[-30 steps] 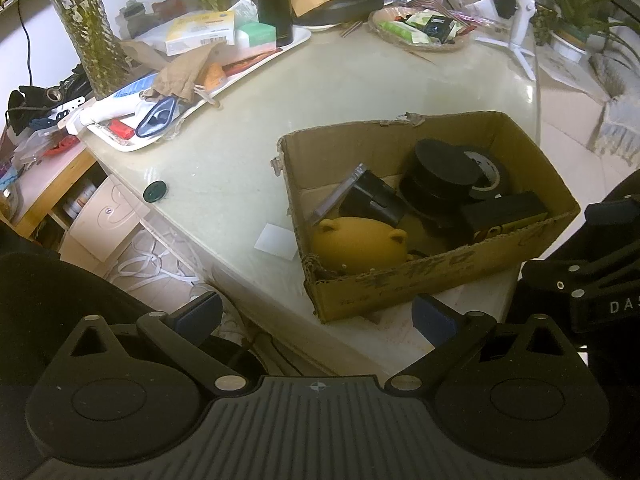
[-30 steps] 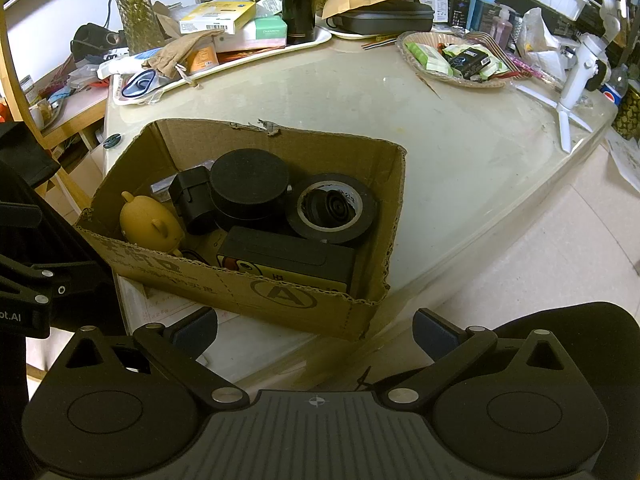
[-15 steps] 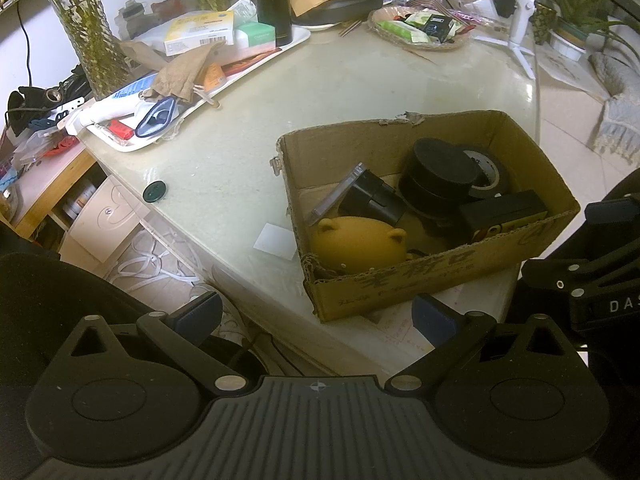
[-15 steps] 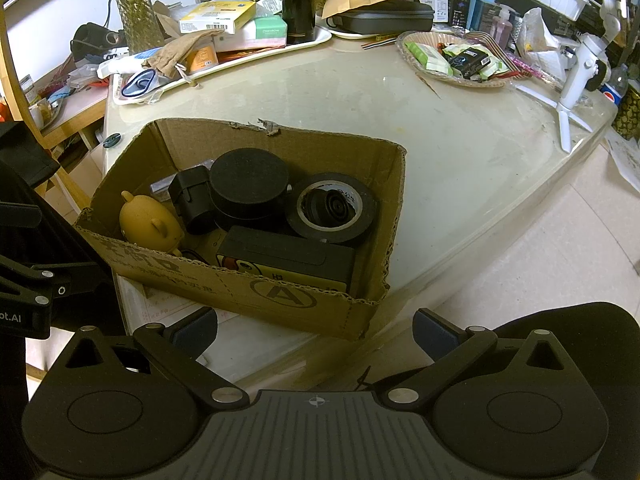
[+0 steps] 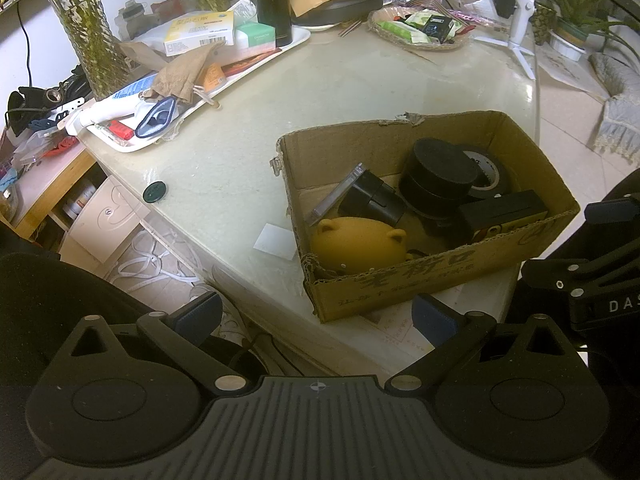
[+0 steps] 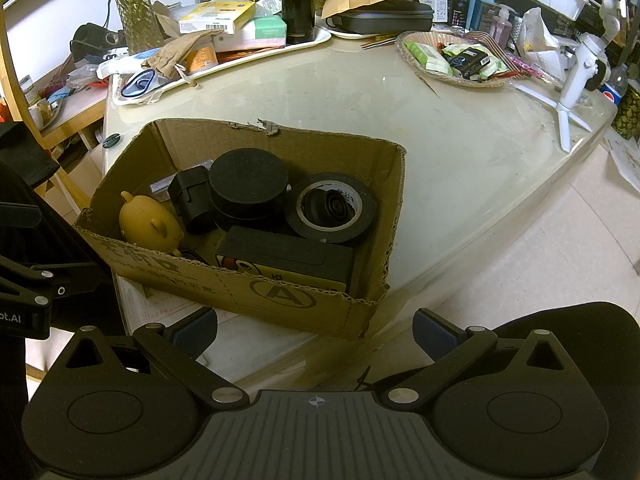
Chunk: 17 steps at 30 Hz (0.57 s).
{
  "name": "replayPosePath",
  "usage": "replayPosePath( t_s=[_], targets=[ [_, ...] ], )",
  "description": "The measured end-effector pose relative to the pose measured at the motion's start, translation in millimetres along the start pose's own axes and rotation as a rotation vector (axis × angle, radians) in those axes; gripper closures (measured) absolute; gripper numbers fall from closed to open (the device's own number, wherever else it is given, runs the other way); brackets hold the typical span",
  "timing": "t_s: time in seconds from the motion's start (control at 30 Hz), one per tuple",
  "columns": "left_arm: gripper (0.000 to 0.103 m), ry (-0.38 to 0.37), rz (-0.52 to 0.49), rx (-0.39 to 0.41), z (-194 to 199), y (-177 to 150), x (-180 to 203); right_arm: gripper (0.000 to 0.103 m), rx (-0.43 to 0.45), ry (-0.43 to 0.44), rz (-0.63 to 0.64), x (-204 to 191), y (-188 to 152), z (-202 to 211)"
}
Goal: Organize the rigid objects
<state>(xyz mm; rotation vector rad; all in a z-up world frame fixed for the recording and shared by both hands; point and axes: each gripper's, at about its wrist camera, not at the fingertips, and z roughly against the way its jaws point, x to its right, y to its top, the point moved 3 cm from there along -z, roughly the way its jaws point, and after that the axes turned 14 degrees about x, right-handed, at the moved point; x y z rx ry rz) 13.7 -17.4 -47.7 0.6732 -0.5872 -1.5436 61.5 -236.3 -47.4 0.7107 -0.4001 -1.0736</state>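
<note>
An open cardboard box (image 5: 420,284) (image 6: 248,292) sits at the near edge of a pale table (image 5: 320,96) (image 6: 460,152). Inside lie a yellow pig figure (image 5: 356,244) (image 6: 148,226), a black round case (image 5: 440,164) (image 6: 248,178), a roll of black tape (image 5: 490,174) (image 6: 332,212), a small black block (image 5: 374,200) (image 6: 192,200) and a black rectangular box (image 5: 504,210) (image 6: 286,254). My left gripper (image 5: 316,316) hovers open before the box's near left corner. My right gripper (image 6: 316,330) hangs open before its near right corner. Both hold nothing.
A white tray (image 5: 256,68) (image 6: 248,60) of clutter, a tall black bottle (image 5: 273,0) (image 6: 299,0) and a woven dish (image 5: 420,30) (image 6: 452,60) stand at the back. A white tripod (image 6: 572,84) is at right. A dark round cap (image 5: 155,192) and a white card (image 5: 276,241) lie near the left edge.
</note>
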Motion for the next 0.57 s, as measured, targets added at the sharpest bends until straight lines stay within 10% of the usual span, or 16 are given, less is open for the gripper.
replayPosePath(
  t_s=[0.57],
  targets=[
    [0.000, -0.014, 0.016, 0.021, 2.5, 1.6, -1.4, 0.000, 0.001, 0.000, 0.000, 0.0, -0.1, 0.2]
  ],
)
